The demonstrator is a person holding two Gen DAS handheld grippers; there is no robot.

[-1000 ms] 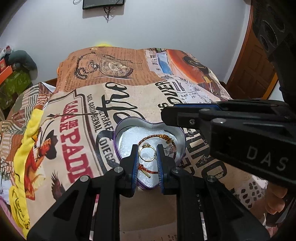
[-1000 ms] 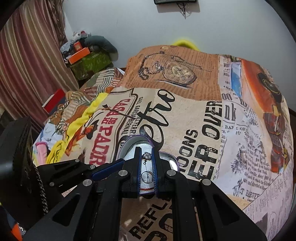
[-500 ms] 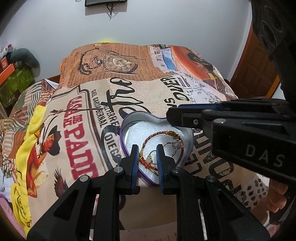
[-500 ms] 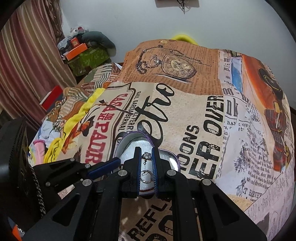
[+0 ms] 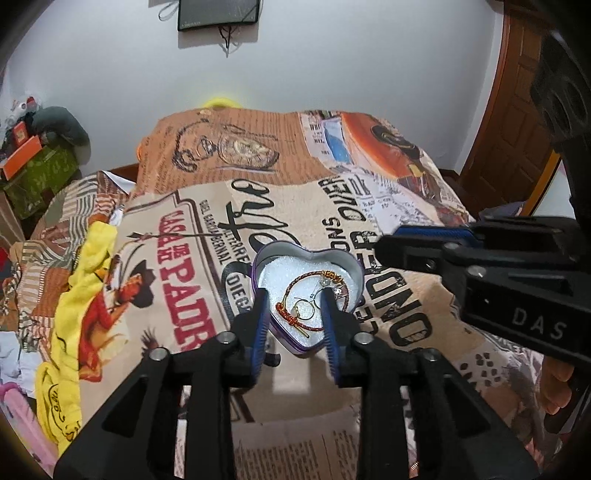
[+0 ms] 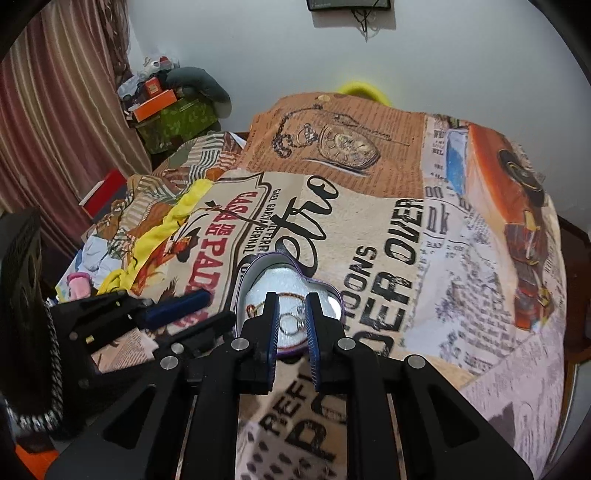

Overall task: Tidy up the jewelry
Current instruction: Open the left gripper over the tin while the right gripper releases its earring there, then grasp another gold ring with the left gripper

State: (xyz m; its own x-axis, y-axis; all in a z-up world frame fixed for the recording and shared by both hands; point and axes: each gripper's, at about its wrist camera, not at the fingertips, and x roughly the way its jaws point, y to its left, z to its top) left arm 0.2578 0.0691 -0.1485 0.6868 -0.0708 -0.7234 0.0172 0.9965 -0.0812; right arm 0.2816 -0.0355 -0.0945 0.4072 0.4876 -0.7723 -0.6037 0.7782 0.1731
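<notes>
Because the heart-shaped tin (image 5: 306,275) sits open on the bed with its white padded lining facing up, the jewelry inside lies loose and in plain view: a red-and-gold cord bracelet (image 5: 295,295) curving round the lining, a thin gold ring (image 5: 306,308) inside its loop, and small silver pieces with stones (image 5: 330,286) toward the right lobe. The left gripper (image 5: 293,319) hangs just over the near point of the tin, its fingers spread apart and holding nothing, framing the ring and the bracelet knot between them; judged from this, it stands as if lining up on an item or having just let one go, which of the two cannot be told. The right gripper (image 6: 291,325) points at the same tin from the other side, fingers parted with a moderate gap, also holding nothing; through that gap the ring shows against the lining. No lid is visible in either view. Surface: a soft bed under a printed bedspread (image 6: 369,236) with newspaper-style lettering and a pocket-watch motif, so the tin rests on yielding fabric and could tip if pushed. Room: white wall with a dark panel (image 5: 219,14) and dangling wires, wooden door (image 5: 517,122) at right, striped curtain (image 6: 55,110) at left, a cluttered corner with a green box (image 6: 177,118) and orange boxes.
</notes>
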